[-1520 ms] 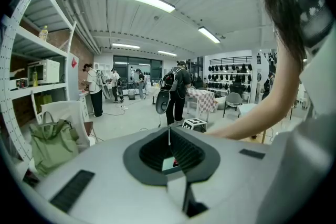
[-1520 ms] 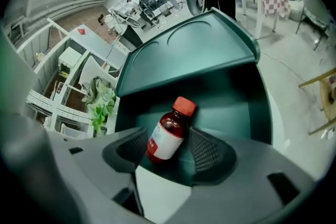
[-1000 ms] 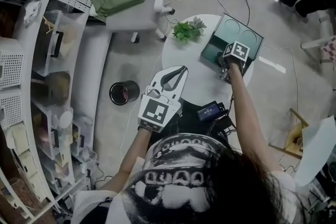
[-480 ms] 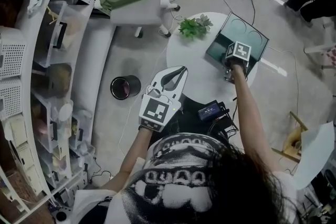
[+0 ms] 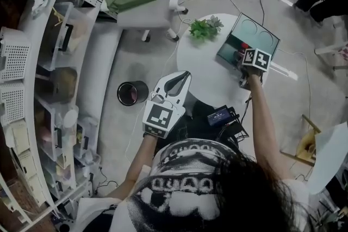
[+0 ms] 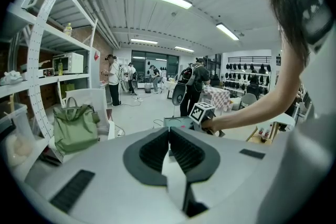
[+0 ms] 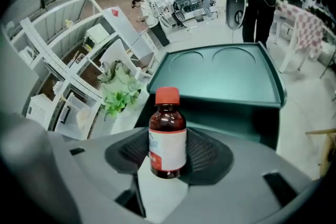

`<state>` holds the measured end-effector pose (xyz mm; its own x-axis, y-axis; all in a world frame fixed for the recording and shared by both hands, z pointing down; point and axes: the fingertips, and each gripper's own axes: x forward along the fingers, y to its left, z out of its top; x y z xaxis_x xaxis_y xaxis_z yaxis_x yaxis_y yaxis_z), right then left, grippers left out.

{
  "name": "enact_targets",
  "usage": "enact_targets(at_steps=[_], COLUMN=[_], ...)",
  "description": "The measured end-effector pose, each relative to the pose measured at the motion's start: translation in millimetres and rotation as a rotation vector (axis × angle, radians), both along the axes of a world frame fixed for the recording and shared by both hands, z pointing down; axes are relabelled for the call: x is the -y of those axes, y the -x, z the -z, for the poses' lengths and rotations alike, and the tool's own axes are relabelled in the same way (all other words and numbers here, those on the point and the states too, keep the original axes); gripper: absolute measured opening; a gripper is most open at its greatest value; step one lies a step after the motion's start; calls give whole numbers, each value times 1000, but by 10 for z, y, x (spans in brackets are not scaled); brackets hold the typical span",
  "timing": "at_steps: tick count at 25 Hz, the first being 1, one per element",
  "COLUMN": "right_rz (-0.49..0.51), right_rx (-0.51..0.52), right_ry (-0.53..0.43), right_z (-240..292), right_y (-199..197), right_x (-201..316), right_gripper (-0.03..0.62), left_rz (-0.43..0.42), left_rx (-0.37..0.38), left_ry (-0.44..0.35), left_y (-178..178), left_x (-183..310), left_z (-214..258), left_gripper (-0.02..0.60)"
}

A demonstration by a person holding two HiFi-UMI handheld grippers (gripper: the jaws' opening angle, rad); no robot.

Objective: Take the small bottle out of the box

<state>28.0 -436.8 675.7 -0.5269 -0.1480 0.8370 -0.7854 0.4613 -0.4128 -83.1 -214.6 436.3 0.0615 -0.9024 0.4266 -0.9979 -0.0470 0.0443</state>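
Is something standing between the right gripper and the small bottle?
Nothing visible does. The small bottle stands upright between the jaws of the right gripper, with the pads against its sides, in front of the open box.

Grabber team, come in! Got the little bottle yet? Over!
Right gripper shut on small bottle, bottle upright. Left gripper shut, empty. Open green box just beyond; nothing blocking.
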Motion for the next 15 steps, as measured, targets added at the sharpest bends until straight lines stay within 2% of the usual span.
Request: enact_targets(at_steps=[7,12,15], right_rz=[19,25,24], right_rx=[156,251,300], right_ry=[-72,-102,-111], right_z=[640,1060,1268], right_y=[191,328,420], right_x=[-242,-657,-989], right_gripper=[221,221,221], left_rz=[-19,-15,-24], left_rx=[18,-7,4], left_ry=[0,-17,-4], left_y=[73,187,291], left_x=[-242,-527,-750], left_z=[41,51,59], left_gripper=[15,15,15])
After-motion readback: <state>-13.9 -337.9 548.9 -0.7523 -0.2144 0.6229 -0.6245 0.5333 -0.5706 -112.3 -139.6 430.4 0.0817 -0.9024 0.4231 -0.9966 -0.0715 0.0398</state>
